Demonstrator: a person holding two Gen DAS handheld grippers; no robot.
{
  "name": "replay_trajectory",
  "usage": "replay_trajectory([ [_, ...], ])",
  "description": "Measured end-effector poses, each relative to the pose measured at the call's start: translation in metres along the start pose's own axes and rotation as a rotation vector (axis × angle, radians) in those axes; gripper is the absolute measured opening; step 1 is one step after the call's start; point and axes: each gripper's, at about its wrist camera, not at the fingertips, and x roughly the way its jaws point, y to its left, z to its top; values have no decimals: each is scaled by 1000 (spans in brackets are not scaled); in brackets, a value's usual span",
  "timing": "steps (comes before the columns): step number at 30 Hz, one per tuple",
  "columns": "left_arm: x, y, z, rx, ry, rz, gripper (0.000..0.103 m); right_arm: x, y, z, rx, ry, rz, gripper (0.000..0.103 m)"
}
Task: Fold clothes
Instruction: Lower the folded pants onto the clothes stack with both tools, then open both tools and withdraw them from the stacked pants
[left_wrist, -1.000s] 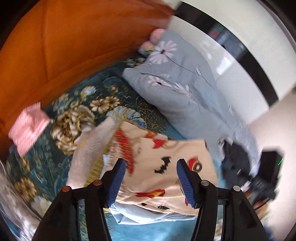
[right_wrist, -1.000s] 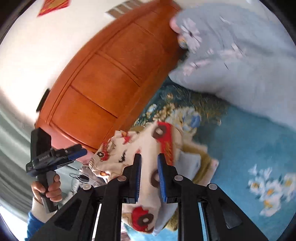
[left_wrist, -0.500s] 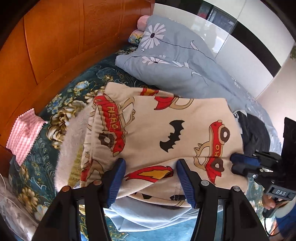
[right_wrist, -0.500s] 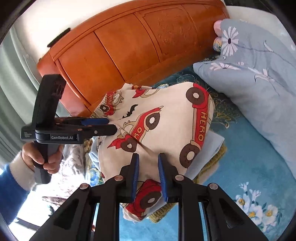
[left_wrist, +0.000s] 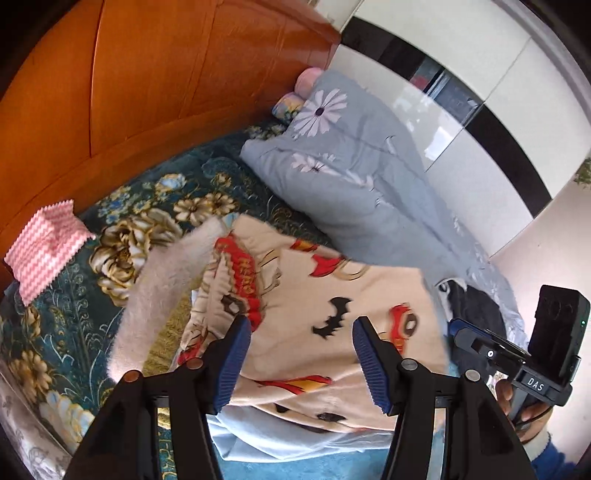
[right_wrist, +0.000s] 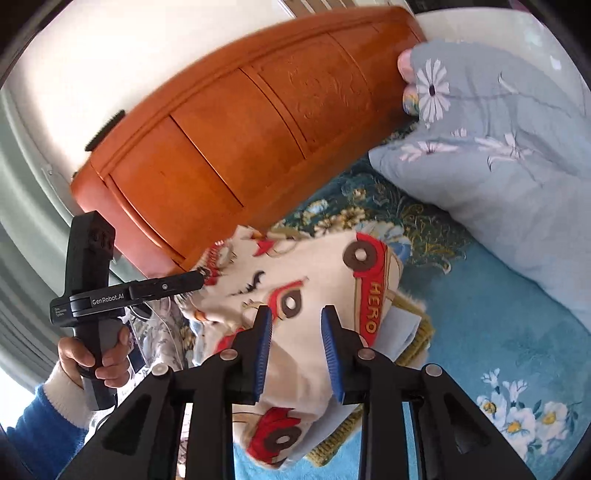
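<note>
- The left gripper (left_wrist: 297, 354) has its jaws spread wide with nothing between them; it hangs over the near edge of the garment (left_wrist: 332, 314).
- The right gripper (right_wrist: 295, 345) has its jaws apart too, with a narrower gap. Cloth shows in that gap, but the pads do not look pressed onto it; I judge it unclamped.
- The garment, a cream fleece piece printed with red cars and a black bat, lies folded on top of a pile on the bed (left_wrist: 74, 306).
- Under it, at the near edge, a pale blue piece (left_wrist: 280, 435) sticks out, and a knitted yellow piece (right_wrist: 413, 339) shows under that in the right view.
- It should handle as light, thick and limp: it will sag from any single hold, and its soft nap looks likely to cling, not slide.
- Best hold, in my judgement: pinch a doubled edge or a corner, one gripper at each end of the same edge, biting deep enough to catch every layer.
- A pinch in the middle of the panel would bunch it and could drag the blue piece along.
- A fuzzy white piece (left_wrist: 166, 280) lies touching the garment's left side.
- Farther left lies a pink zigzag cloth (left_wrist: 44, 251).
- Beyond is a grey flowered quilt (left_wrist: 351, 177), then the wooden headboard (left_wrist: 147, 81).
</note>
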Motion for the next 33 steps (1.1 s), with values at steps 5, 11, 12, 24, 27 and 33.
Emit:
replay_trajectory([
  [5, -10, -14, -28, 45, 5, 64, 62, -28, 10, -23, -12, -43, -10, 30],
  [11, 1, -15, -63, 52, 52, 141, 71, -21, 15, -77, -16, 62, -89, 33],
  [12, 3, -15, -66, 57, 61, 145, 75, -18, 16, -82, -13, 83, -99, 43],
  [24, 11, -24, -81, 120, 67, 225, 103, 19, 34, -81, -34, 181, -174, 81],
  [27, 12, -24, -81, 133, 73, 234, 103, 22, 37, -79, -24, 173, -187, 84],
  [33, 18, -23, -85, 146, 65, 225, 103, 24, 33, -75, 29, 167, -239, 92],
])
